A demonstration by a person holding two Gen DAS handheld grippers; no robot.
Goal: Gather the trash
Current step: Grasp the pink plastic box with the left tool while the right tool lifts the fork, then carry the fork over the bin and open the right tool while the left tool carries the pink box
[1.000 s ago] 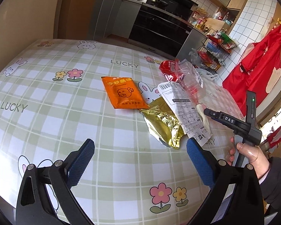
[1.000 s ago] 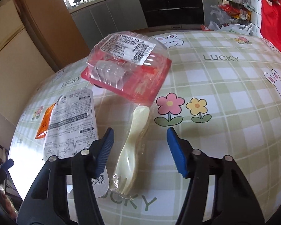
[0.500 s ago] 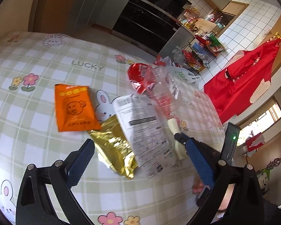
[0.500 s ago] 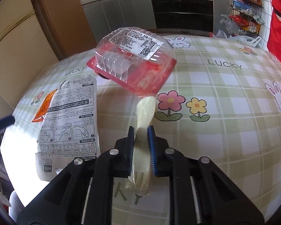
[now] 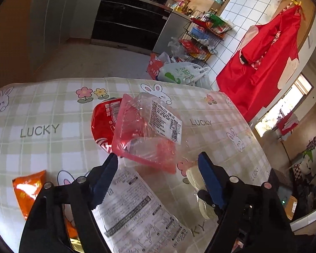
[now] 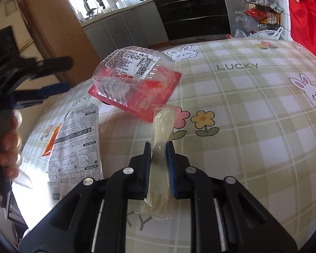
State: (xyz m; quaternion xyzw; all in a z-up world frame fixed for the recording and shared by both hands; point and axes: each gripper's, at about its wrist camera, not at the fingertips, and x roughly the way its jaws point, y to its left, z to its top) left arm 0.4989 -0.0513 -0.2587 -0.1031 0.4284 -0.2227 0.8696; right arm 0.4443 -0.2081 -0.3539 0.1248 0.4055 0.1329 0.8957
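Right gripper [image 6: 159, 158] clenched on the wrapped plastic spork [image 6: 161, 139], blue pads pressing both sides of its handle, bowl end pointing far toward the pink flower print, tines hanging near, below the pads. Just beyond the spork, a clear-lidded red plastic tray [image 6: 137, 84] with a white printed label, lying on the checked tablecloth [image 6: 252, 116]. Left of the spork, a white printed pouch [image 6: 78, 137] lying flat, an orange packet [image 6: 52, 137] peeking out past its left edge.

Left gripper [image 5: 158, 175] closing, jaws well apart, nothing pressed between the pads; near edge of the red tray [image 5: 145, 135] just beyond the fingertips. Behind the tray on its left, a red wrapper [image 5: 103, 124]. Under the left finger, the white pouch [image 5: 134, 208]; further left, the orange packet [image 5: 29, 189]. Seen from the right wrist, a hand [image 6: 8, 145] gripping the left gripper's handle at the left edge, blurred.
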